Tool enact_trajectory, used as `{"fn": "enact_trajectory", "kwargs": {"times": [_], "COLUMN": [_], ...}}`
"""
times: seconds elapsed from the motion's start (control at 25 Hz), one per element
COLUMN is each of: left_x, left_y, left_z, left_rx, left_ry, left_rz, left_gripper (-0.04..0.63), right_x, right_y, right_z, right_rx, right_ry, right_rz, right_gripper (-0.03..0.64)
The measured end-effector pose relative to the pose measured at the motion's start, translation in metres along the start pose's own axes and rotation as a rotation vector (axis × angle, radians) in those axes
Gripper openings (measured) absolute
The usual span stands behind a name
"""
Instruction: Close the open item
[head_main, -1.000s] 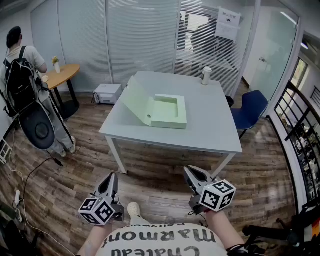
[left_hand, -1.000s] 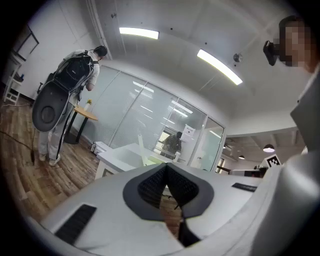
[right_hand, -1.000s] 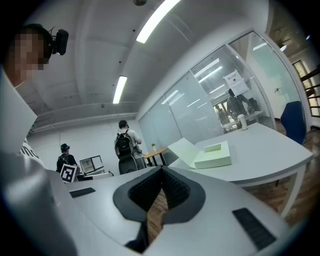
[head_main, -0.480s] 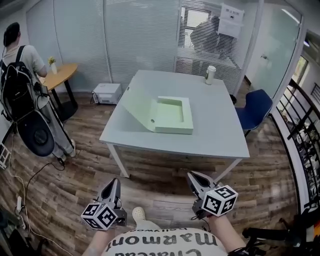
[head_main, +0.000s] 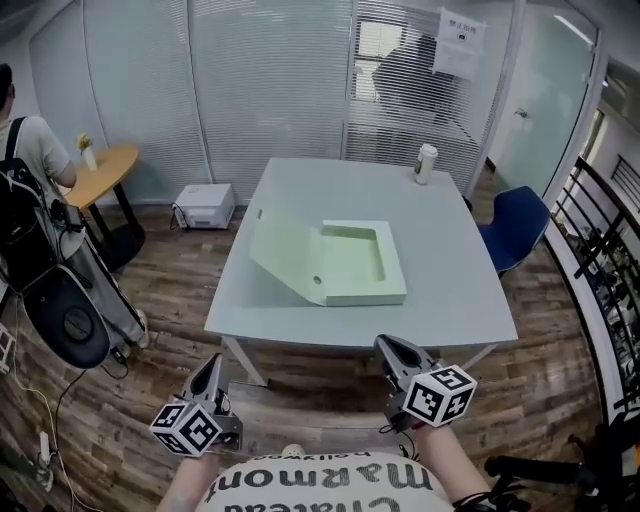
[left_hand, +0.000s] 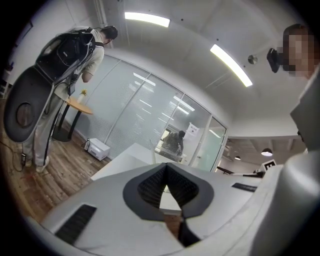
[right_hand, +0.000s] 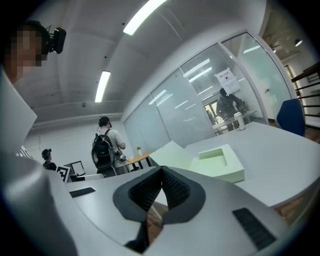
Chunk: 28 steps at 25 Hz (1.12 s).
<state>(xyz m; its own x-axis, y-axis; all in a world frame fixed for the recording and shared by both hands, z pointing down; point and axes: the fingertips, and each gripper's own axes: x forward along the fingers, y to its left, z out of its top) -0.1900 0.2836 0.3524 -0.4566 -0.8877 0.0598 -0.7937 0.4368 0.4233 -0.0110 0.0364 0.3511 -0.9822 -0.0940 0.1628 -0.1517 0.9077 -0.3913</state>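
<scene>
A light green box (head_main: 358, 264) lies open on the grey table (head_main: 450, 300), its lid (head_main: 285, 248) tilted up and out to the left. Both grippers hang well short of the table's near edge, over the wooden floor. My left gripper (head_main: 212, 368) is shut with nothing in it, and so is my right gripper (head_main: 388, 349). In the right gripper view the box (right_hand: 222, 162) and its raised lid (right_hand: 172, 151) show beyond the shut right gripper (right_hand: 161, 170). The left gripper view shows the left gripper (left_hand: 166, 168) shut, pointing at the table (left_hand: 122, 160).
A white cup (head_main: 427, 163) stands at the table's far right corner. A blue chair (head_main: 520, 225) sits to the right, with a black railing (head_main: 600, 280) beyond. At left are a person with a backpack (head_main: 30, 210), a round wooden table (head_main: 100, 168) and a white device (head_main: 205, 205) on the floor.
The table and box have come nearer and lower in the head view. Both grippers stay shut and low; the left one has sunk a little.
</scene>
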Motion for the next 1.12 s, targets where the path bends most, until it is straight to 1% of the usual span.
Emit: {"fn": "enact_trajectory", "kwargs": {"times": [0.08,0.2,0.36,0.56,0.68,0.84,1.12], "left_x": [0.018,0.041,0.071,0.096,0.112,0.133,0.172], "left_y": [0.010,0.020,0.037,0.054,0.062,0.061,0.068], "left_z": [0.017,0.035,0.048,0.060,0.065,0.070,0.074], "left_rx": [0.017,0.073,0.102,0.076,0.076,0.048,0.074], "left_ry": [0.008,0.026,0.042,0.045,0.041,0.026,0.028], "left_rz": [-0.044,-0.112,-0.162,-0.166,-0.161,-0.182,-0.182], "left_gripper": [-0.009,-0.009,-0.009,-0.009,-0.009,-0.009,-0.009], "right_x": [0.024,0.056,0.088,0.105,0.115,0.133,0.177], "right_y": [-0.003,-0.004,-0.004,-0.002,-0.008,-0.022,-0.051], "right_z": [0.008,0.018,0.022,0.016,0.016,0.019,0.046], "right_rx": [0.006,0.012,0.009,-0.005,-0.014,0.002,-0.007], "right_ry": [0.004,-0.004,-0.011,0.045,0.061,0.064,0.042], "right_rz": [-0.031,-0.050,-0.073,-0.104,-0.118,-0.129,-0.104], "right_gripper": [-0.002,-0.002,-0.002,-0.002,-0.002,-0.002,-0.002]}}
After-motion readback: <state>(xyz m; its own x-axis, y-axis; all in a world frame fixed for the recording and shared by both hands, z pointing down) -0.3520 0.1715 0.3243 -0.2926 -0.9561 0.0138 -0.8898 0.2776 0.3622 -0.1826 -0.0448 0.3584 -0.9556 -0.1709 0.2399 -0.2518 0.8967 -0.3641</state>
